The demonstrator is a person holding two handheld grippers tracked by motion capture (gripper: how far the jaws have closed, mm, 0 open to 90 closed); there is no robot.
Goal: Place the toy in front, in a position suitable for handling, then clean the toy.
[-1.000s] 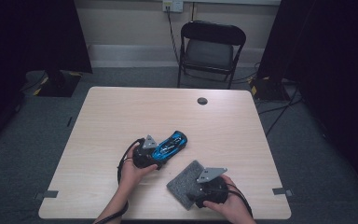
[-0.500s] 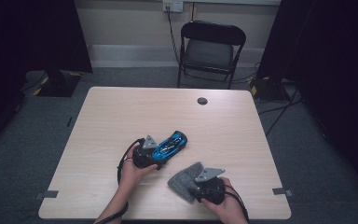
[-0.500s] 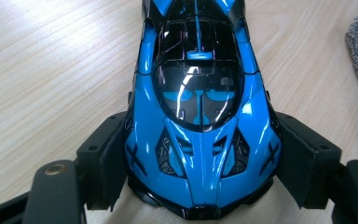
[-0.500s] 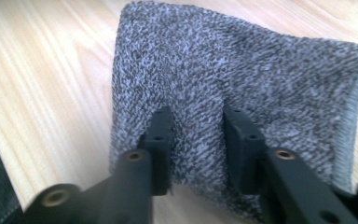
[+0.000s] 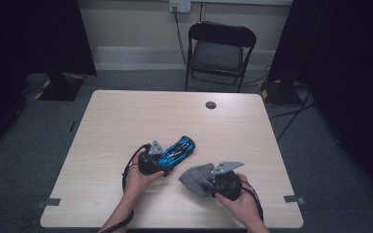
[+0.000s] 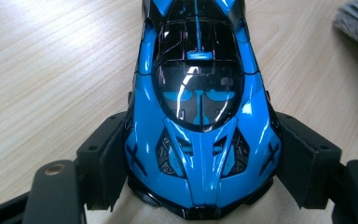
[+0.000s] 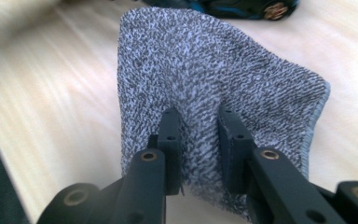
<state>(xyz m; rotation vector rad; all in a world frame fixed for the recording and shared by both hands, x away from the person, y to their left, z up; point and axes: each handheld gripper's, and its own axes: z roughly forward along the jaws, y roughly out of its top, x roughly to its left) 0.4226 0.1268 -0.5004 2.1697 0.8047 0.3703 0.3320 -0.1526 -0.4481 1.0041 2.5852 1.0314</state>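
Note:
A glossy blue and black toy car (image 5: 177,150) lies on the wooden table (image 5: 126,116), and my left gripper (image 5: 161,161) is shut on its nose. In the left gripper view the car (image 6: 200,107) points away from me, with both pads (image 6: 303,158) pressed on its sides. A grey knitted cloth (image 5: 196,177) sits just right of the car. My right gripper (image 5: 209,182) has just been closing and now pinches a fold of this cloth (image 7: 214,79) between its fingertips (image 7: 170,126), lifting that part off the table.
A small black round grommet (image 5: 211,105) sits near the table's far edge. A black folding chair (image 5: 218,51) stands beyond the table. Dark curtains hang at both sides, and cables run over the floor at the right.
The right gripper has closed on the cloth and risen slightly; the cloth, flat before, is now bunched and partly lifted. The left gripper and car have not moved.

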